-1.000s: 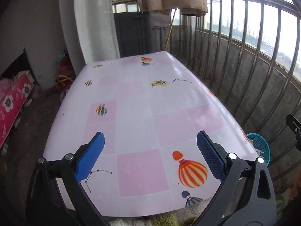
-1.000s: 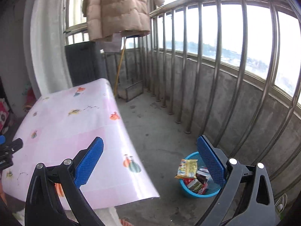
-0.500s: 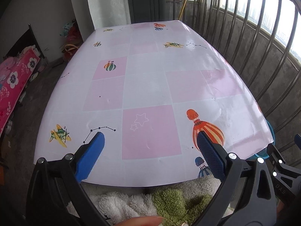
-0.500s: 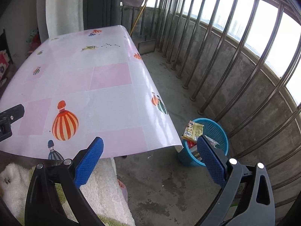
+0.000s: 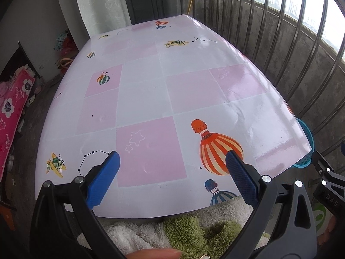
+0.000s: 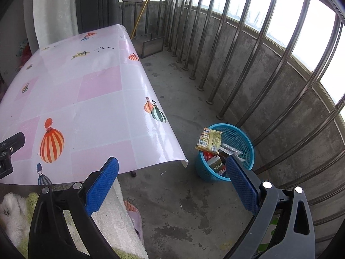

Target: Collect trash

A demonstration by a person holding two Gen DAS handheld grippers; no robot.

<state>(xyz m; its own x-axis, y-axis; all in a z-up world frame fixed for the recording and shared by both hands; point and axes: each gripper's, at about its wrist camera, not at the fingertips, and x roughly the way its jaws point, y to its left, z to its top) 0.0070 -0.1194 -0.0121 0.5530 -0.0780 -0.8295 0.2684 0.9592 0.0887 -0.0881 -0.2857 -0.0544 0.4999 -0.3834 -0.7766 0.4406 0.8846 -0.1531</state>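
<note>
A blue mesh bin [image 6: 237,138] stands on the concrete floor by the table's right corner, holding several wrappers; a yellow snack packet [image 6: 210,140] leans on its rim. Its edge shows in the left wrist view [image 5: 307,149]. My left gripper [image 5: 171,168] is open and empty above the table's near edge. My right gripper [image 6: 172,174] is open and empty above the floor, left of the bin. The table [image 5: 151,90] wears a pink and white balloon-print cloth with no trash on it.
A metal railing [image 6: 258,60] on a low concrete wall runs along the right. A dark cabinet [image 6: 94,8] and a white curtain [image 5: 99,6] stand behind the table. A white and green fluffy cloth [image 5: 194,231] lies below the near edge. A metal frame [image 6: 148,45] sits on the floor.
Both grippers have tipped downward and pulled back toward the table's near edge. The bin has come closer in the right wrist view. Both stay open.
</note>
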